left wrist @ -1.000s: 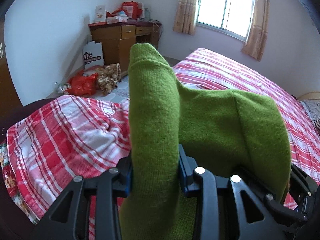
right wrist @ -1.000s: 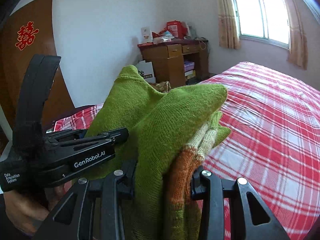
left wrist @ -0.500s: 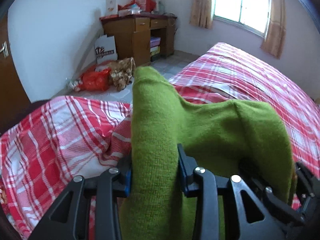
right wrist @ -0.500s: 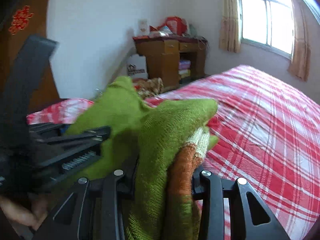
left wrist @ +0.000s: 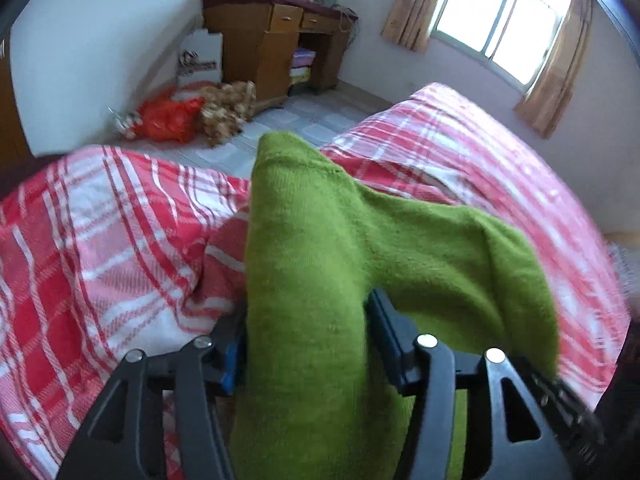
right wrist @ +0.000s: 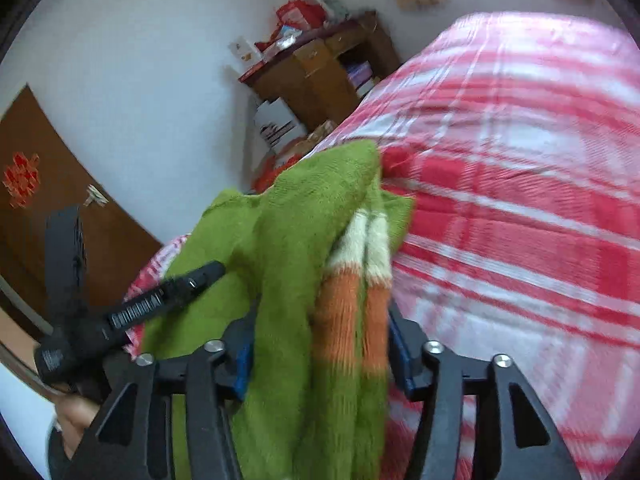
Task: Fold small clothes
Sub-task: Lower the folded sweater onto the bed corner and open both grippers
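The left tool is clamped on a bunched fold of the green knit garment, which stands up and away from the jaws, its long axis running forward toward the room. The right tool grips another part of the same garment, here showing orange and cream stripes. The cloth hangs between both tools, above the red plaid bed. Farther off stands a wooden desk beside the window.
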Demonstrator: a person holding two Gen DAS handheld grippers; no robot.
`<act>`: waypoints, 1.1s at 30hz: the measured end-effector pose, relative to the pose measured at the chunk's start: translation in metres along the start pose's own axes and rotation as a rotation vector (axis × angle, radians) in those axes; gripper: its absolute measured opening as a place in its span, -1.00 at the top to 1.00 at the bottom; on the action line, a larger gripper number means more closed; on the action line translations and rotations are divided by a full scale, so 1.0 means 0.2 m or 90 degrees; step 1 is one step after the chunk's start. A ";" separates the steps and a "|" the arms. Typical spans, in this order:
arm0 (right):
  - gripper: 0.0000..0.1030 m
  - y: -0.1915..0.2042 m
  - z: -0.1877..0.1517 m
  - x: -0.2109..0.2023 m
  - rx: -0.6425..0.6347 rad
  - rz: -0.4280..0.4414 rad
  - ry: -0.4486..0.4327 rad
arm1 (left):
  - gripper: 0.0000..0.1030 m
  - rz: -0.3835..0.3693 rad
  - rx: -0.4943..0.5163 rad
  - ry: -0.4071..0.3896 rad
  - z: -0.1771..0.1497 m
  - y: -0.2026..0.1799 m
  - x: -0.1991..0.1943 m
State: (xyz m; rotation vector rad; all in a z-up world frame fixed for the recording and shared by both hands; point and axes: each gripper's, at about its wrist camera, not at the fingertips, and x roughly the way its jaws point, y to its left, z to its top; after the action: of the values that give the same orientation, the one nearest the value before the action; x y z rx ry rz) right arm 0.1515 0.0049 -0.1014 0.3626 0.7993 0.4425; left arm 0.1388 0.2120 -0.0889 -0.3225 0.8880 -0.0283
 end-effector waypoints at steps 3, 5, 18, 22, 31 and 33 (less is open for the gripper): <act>-0.10 0.05 -0.09 -0.15 -0.019 -0.018 -0.032 | -0.16 -0.026 -0.002 0.003 -0.03 0.05 -0.08; -0.12 0.05 -0.16 -0.24 -0.016 -0.014 -0.041 | -0.19 -0.043 0.001 -0.010 -0.09 0.07 -0.17; -0.03 0.19 -0.41 -0.21 -0.064 -0.042 0.017 | -0.45 -0.042 0.067 0.006 -0.38 -0.01 -0.29; 0.39 0.15 -0.41 -0.22 0.013 -0.008 0.049 | -0.13 0.001 0.085 0.020 -0.37 -0.05 -0.29; 0.51 -0.07 -0.41 -0.33 0.244 0.123 0.061 | 0.01 0.040 0.124 0.042 -0.38 -0.09 -0.37; 0.51 -0.11 -0.47 -0.31 0.247 0.090 0.073 | -0.04 0.069 0.143 0.047 -0.41 -0.11 -0.34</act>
State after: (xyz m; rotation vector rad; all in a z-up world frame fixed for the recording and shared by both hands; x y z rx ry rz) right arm 0.0489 -0.0311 -0.1348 0.7641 0.9763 0.4425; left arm 0.0353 0.1799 -0.0781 -0.0631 0.9647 -0.0397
